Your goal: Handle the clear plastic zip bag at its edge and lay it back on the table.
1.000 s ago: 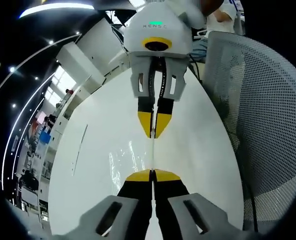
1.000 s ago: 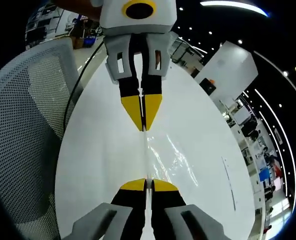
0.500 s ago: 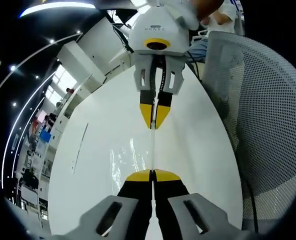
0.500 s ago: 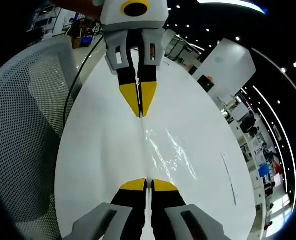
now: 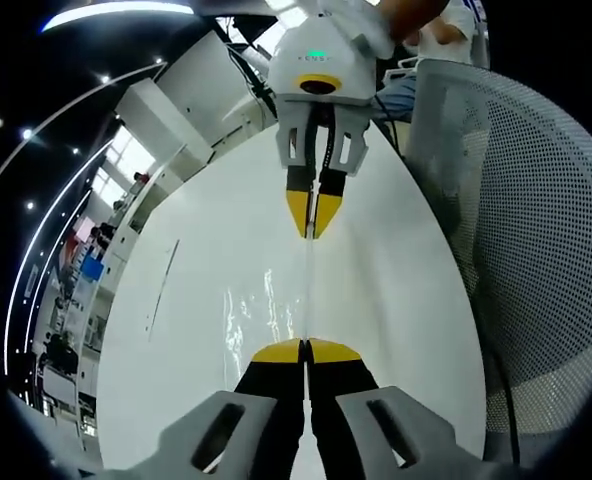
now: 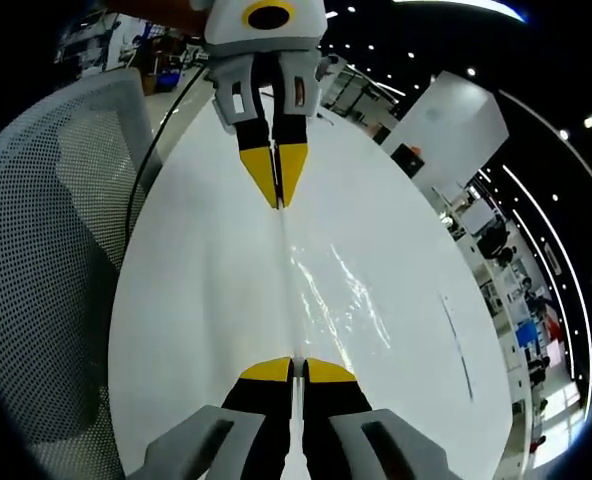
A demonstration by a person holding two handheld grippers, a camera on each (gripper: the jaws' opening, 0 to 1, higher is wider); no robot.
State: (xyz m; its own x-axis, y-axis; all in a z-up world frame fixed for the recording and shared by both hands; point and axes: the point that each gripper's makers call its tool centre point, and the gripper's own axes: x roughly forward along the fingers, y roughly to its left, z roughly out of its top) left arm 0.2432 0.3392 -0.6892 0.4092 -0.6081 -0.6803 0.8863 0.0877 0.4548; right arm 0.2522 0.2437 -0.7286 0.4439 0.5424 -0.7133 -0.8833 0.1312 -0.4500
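— What does the bag (image 5: 276, 310) look like?
— See-through and shiny, pulled tight over the white table (image 5: 396, 290).
— Who holds it?
— The left gripper (image 5: 305, 349) pinches one edge, jaws closed. The right gripper (image 6: 294, 368) pinches the other end.
— Any words?
— Too small to read.

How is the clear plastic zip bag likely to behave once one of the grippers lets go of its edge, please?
The clear plastic zip bag is probably floppy: only its edge runs taut between the left gripper and right gripper, both shut on it. It looks empty and thin, so likely very light. Its glossy wrinkles suggest a slippery film on the table.
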